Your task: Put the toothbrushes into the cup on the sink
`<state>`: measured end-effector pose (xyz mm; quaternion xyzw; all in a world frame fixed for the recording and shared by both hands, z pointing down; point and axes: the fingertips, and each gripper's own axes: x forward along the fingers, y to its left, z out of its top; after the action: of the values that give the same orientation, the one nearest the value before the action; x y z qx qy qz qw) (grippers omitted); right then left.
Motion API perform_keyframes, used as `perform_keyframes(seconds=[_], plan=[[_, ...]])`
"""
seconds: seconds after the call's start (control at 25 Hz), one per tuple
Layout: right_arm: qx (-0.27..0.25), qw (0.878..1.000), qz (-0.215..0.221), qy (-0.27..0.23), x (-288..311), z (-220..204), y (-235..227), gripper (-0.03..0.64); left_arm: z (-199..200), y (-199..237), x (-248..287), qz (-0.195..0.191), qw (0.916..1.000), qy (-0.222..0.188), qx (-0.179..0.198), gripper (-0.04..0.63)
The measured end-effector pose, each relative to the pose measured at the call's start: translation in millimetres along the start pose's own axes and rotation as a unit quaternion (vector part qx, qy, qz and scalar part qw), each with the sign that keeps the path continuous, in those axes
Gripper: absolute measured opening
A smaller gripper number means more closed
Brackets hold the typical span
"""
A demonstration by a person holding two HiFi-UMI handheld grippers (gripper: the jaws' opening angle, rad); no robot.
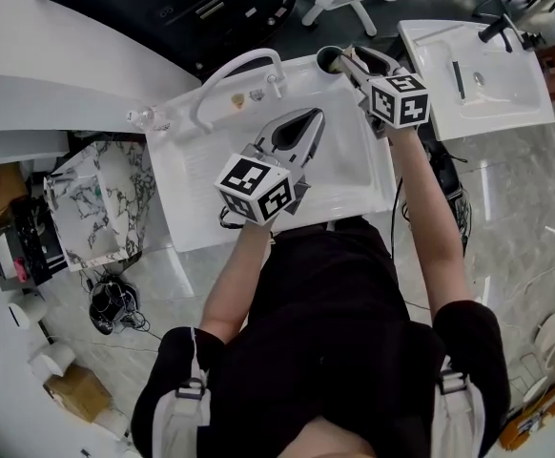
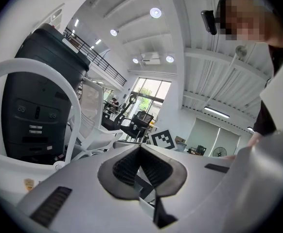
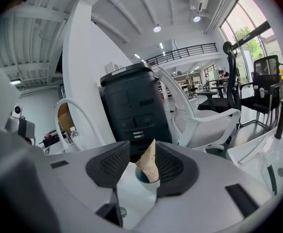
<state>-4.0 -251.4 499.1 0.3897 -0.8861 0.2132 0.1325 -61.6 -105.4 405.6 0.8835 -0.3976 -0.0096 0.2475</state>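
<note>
Since a toothbrush [image 3: 150, 166] already stands in the cup [image 1: 329, 60] at the sink's [image 1: 354, 175] back right corner, with my right claw [image 3: 142, 150] parted around it, that one looks done. I spot none left, though small things blur here. My left claw [image 2: 140, 148] is closed and empty over the basin. The tap [image 1: 230, 74] arches well left, so the way up is free.

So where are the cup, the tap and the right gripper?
Cup [image 3: 150, 185]: right gripper view, front rim.
Tap [image 2: 32, 66]: left gripper view, top of its arch.
Right gripper [image 3: 143, 154]: right gripper view, midway between its open jaws.
</note>
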Motion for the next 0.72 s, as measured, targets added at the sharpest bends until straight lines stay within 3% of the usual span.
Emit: perform_keyframes(seconds=[0.72], plan=[[-0.007, 0.998, 0.052, -0.033, -54.7, 17.4, 26.5, 0.158, 0.8, -36.2, 1.0, 0.024, 0.9994, -0.021, 0.013, 0.008]])
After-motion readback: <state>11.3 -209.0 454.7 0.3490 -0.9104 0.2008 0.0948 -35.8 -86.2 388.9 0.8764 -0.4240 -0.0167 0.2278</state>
